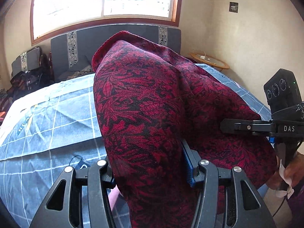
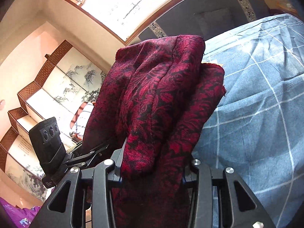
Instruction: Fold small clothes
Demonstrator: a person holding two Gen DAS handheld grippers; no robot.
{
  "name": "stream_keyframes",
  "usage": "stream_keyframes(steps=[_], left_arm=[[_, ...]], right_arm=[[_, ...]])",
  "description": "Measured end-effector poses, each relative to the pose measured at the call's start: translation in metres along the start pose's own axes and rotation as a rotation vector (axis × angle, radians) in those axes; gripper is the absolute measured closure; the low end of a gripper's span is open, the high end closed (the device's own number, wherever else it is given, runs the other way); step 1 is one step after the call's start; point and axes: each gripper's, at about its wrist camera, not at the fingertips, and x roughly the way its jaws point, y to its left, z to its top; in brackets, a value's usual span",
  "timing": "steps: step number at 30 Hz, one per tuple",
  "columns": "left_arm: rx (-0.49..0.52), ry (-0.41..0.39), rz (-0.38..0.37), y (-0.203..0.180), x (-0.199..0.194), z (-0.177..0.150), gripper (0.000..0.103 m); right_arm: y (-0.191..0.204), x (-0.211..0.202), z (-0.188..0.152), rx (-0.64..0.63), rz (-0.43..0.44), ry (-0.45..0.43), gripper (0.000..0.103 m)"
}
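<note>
A red and black floral knit garment (image 1: 144, 102) hangs lifted above the bed and drapes over both grippers. My left gripper (image 1: 152, 169) is shut on a thick fold of it; the fingertips are hidden under the cloth, and one blue pad (image 1: 189, 163) shows at the right. My right gripper (image 2: 152, 169) is shut on the same garment (image 2: 161, 98), which bunches up over its jaws. The right gripper also shows in the left wrist view (image 1: 226, 126), clamped on the garment's right edge.
A bed with a blue checked sheet (image 1: 53, 114) lies below, also in the right wrist view (image 2: 256, 104). A grey headboard (image 1: 62, 51) and a window stand behind it. A round side table (image 1: 209, 60) is at the right. A folding screen (image 2: 57, 87) stands at the left.
</note>
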Motion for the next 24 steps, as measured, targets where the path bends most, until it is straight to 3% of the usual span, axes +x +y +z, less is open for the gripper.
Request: stream_keyframes(steps=[8, 24], left_arm=[[-0.015, 0.019, 0.02, 0.005, -0.038, -0.043, 0.05], [-0.089, 0.054, 0.029, 0.015, -0.043, -0.107, 0.049]], right_arm=[[0.023, 0.003, -0.036, -0.015, 0.005, 0.033, 0.065], [0.038, 0.033, -0.075, -0.051, -0.029, 0.091, 0.065]])
